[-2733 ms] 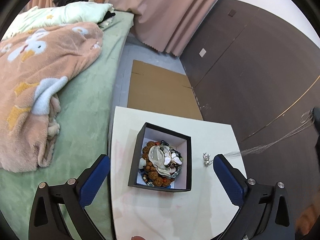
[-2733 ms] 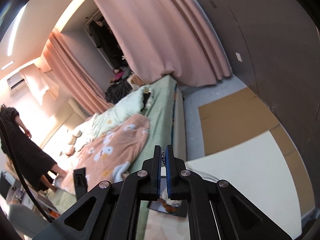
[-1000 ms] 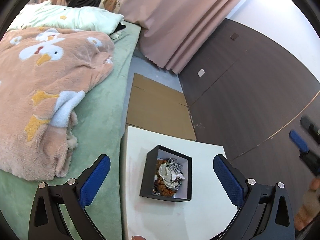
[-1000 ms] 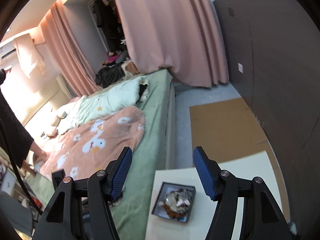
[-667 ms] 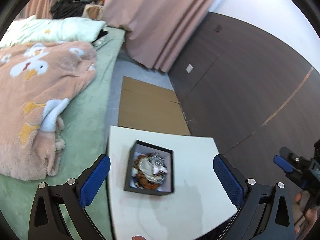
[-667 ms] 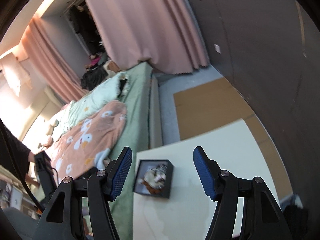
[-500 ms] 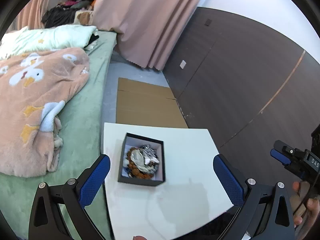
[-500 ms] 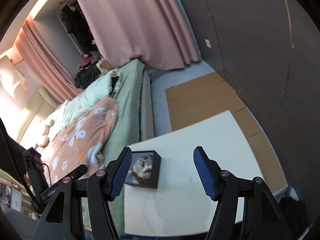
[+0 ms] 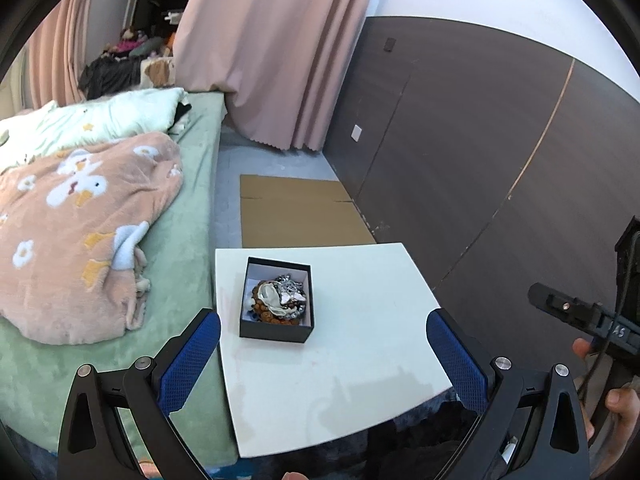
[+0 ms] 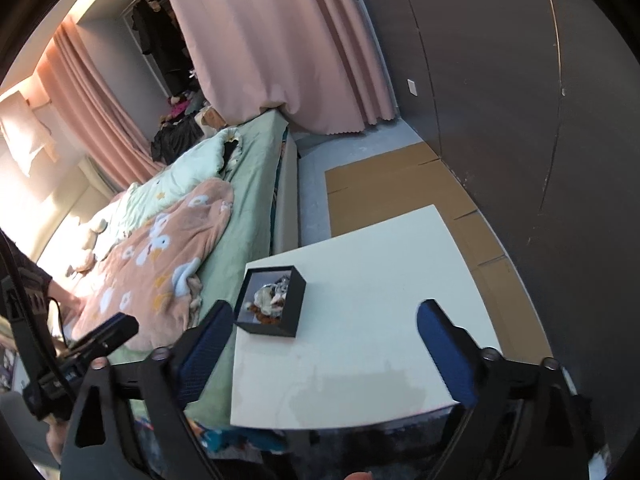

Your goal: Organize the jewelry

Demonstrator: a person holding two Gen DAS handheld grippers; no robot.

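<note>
A black open box (image 9: 277,299) stands on the white table (image 9: 360,368). It holds a pile of jewelry (image 9: 280,298): brown beads, a pale shell piece and silver chain. The box also shows in the right wrist view (image 10: 272,300). My left gripper (image 9: 323,354) is open and empty, held back above the table's near edge. My right gripper (image 10: 325,344) is open and empty, also raised over the near part of the table (image 10: 360,344). The right tool shows at the left view's right edge (image 9: 592,320).
A green bed (image 9: 188,216) with a peach blanket (image 9: 80,216) lies left of the table. Flat cardboard (image 9: 296,212) lies on the floor behind it. A dark wall (image 9: 480,152) runs along the right. Pink curtains (image 9: 272,52) hang at the back.
My right gripper let go of the silver chain, which now lies in the box, and opened. Both grippers have pulled back and up from the table.
</note>
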